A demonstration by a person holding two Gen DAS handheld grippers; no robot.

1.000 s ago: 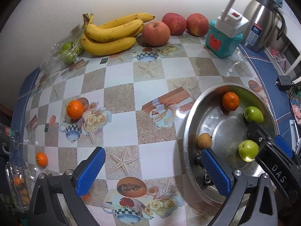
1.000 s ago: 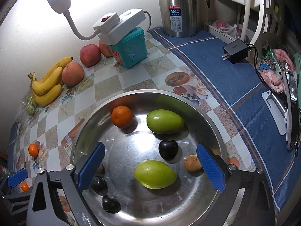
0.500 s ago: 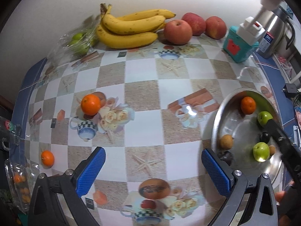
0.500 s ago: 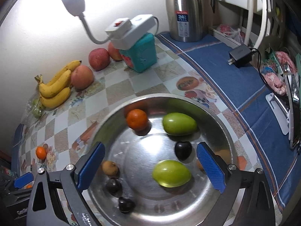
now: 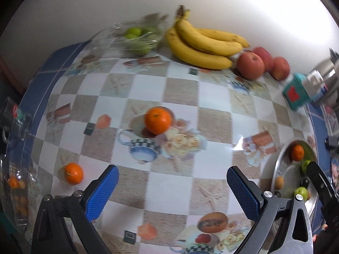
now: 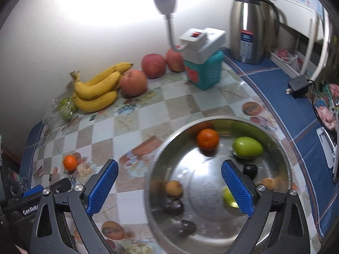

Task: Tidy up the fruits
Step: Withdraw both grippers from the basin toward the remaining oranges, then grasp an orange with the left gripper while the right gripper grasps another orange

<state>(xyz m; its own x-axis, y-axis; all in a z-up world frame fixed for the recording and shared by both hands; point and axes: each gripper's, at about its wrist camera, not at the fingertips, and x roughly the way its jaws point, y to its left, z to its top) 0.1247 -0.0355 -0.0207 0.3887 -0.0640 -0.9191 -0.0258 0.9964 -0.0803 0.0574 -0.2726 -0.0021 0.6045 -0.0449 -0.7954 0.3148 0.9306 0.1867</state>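
Step in hand, as I judge it: fetching the next loose fruit for the steel bowl (image 6: 214, 239). My left gripper (image 5: 172, 190) hangs wide open and empty over the checked cloth, lined up on the orange (image 5: 157, 120), which sits mid-table, well apart from the bowl. Right gripper (image 6: 169, 187) also gapes empty, above the bowl's near rim. Next move calls for lowering the left, straddling the orange, closing gently. It is round, with no long axis; stem dimple faces up.
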